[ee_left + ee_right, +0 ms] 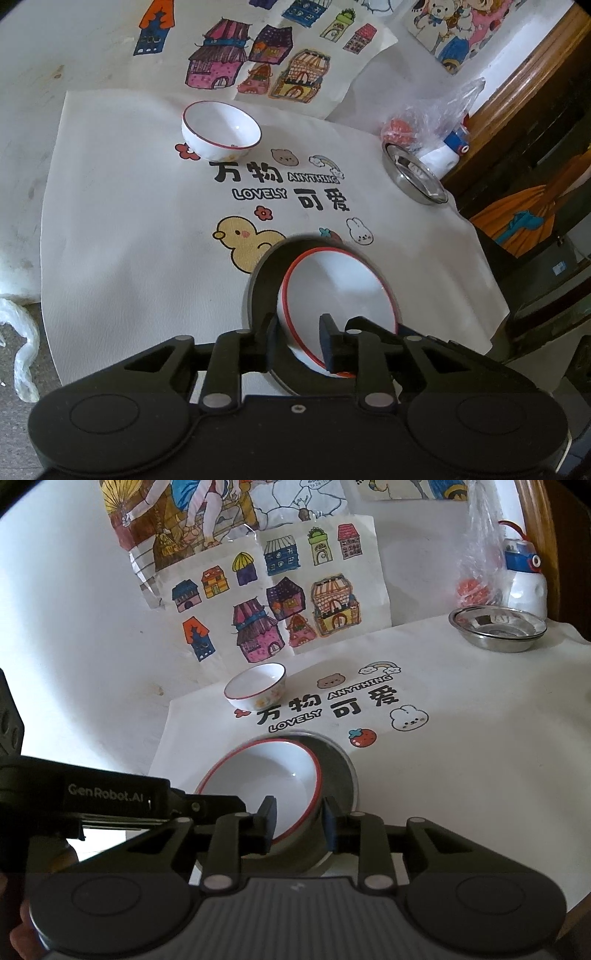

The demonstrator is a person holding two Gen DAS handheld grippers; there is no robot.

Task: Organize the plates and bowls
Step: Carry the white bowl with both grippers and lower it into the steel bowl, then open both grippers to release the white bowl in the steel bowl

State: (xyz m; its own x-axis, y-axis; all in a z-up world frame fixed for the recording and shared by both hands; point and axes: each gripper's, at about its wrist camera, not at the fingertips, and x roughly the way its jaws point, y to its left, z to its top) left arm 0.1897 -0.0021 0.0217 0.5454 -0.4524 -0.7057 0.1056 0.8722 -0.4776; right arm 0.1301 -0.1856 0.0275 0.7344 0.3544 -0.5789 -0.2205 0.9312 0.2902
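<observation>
We see left gripper [301, 341] all black: two big round discs at 7 and 5 o'clock, each with ring pressed in. Flat angled bars run up to two short blocky fingers [330, 345]. Four round silver pins on bars, one small screw in middle of body.

Right gripper [299, 821] same shape, but body in middle is grey with ridges. Its fingers [269, 823] dark, one with blue edge. At 9 o'clock, left gripper [110, 799] shows as black bar with white words "GenRobot.AI".
</observation>
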